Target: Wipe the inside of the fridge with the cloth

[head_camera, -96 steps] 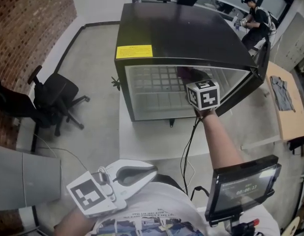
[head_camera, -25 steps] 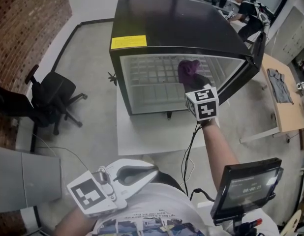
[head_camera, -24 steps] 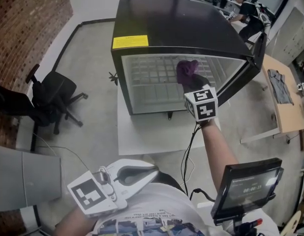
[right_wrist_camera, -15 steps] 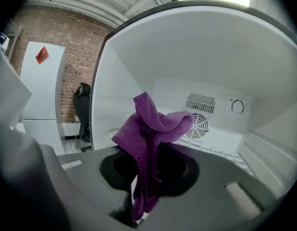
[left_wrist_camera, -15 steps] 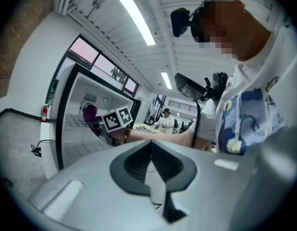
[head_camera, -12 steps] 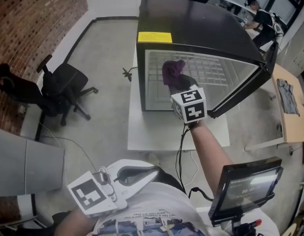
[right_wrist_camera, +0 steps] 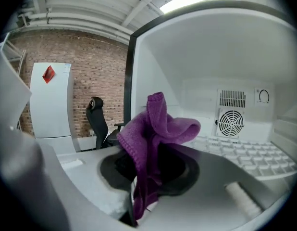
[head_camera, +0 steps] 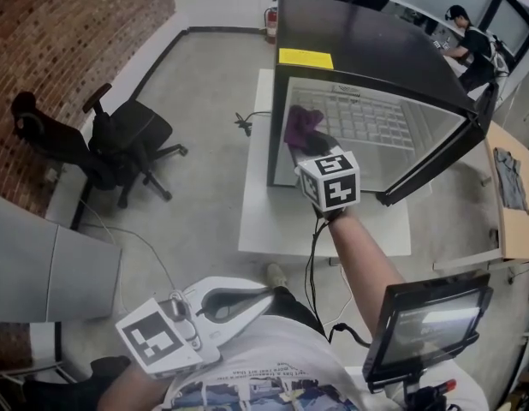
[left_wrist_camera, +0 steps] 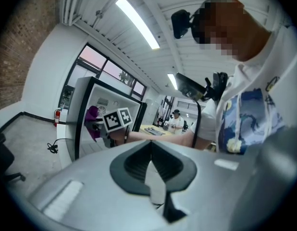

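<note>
A black mini fridge [head_camera: 367,50] stands on a low white stand [head_camera: 273,229], its door [head_camera: 444,157] swung open to the right. My right gripper [head_camera: 306,139] is shut on a purple cloth [head_camera: 301,125] at the left front of the fridge opening. In the right gripper view the cloth [right_wrist_camera: 155,138] bunches up between the jaws, just inside the white interior, with the wire shelf [right_wrist_camera: 244,153] and back fan [right_wrist_camera: 231,123] beyond. My left gripper [head_camera: 266,292] is held low by my body, shut and empty, far from the fridge [left_wrist_camera: 86,114].
A black office chair [head_camera: 127,139] stands on the concrete floor left of the fridge, by a brick wall. A screen [head_camera: 427,324] sits at lower right. A wooden table [head_camera: 514,178] is right of the door. A person [head_camera: 470,45] sits in the background.
My right gripper has carried the cloth from deep in the fridge leftward and out toward the left front of the opening. The head view has swung. The left gripper has stayed put.
</note>
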`<move>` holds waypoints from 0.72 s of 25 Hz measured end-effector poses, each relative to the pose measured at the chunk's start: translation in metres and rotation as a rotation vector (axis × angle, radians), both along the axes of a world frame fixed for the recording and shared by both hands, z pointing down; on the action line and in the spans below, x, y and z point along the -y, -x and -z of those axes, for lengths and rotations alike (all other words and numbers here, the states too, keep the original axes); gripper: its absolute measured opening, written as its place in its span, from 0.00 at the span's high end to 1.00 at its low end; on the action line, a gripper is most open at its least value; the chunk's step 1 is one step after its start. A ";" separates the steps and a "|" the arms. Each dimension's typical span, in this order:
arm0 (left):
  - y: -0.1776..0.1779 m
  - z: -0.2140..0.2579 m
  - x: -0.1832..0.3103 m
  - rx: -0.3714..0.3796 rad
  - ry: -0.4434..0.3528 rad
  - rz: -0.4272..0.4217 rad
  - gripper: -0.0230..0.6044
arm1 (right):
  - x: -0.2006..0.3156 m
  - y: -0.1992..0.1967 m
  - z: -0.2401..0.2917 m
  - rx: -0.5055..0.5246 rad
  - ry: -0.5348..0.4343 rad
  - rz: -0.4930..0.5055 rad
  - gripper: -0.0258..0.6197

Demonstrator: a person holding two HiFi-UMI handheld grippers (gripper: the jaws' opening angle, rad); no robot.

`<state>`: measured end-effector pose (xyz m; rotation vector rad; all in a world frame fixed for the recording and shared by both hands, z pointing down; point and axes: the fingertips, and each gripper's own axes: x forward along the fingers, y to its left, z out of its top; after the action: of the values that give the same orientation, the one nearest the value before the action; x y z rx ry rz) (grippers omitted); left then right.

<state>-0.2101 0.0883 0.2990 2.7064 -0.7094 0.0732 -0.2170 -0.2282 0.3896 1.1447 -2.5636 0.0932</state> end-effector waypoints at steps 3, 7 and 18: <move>0.002 0.000 -0.008 -0.004 -0.009 -0.002 0.95 | -0.008 -0.003 0.002 0.013 -0.008 -0.005 0.84; 0.004 0.001 -0.021 -0.012 -0.011 -0.013 0.95 | -0.026 -0.010 0.002 0.017 -0.013 -0.020 0.84; -0.016 -0.012 -0.053 -0.011 0.005 -0.152 0.95 | -0.091 -0.110 -0.020 0.008 -0.022 -0.215 0.84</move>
<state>-0.1941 0.1408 0.3110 2.7497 -0.4988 0.0963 -0.1066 -0.1368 0.4092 1.4282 -2.4450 0.1204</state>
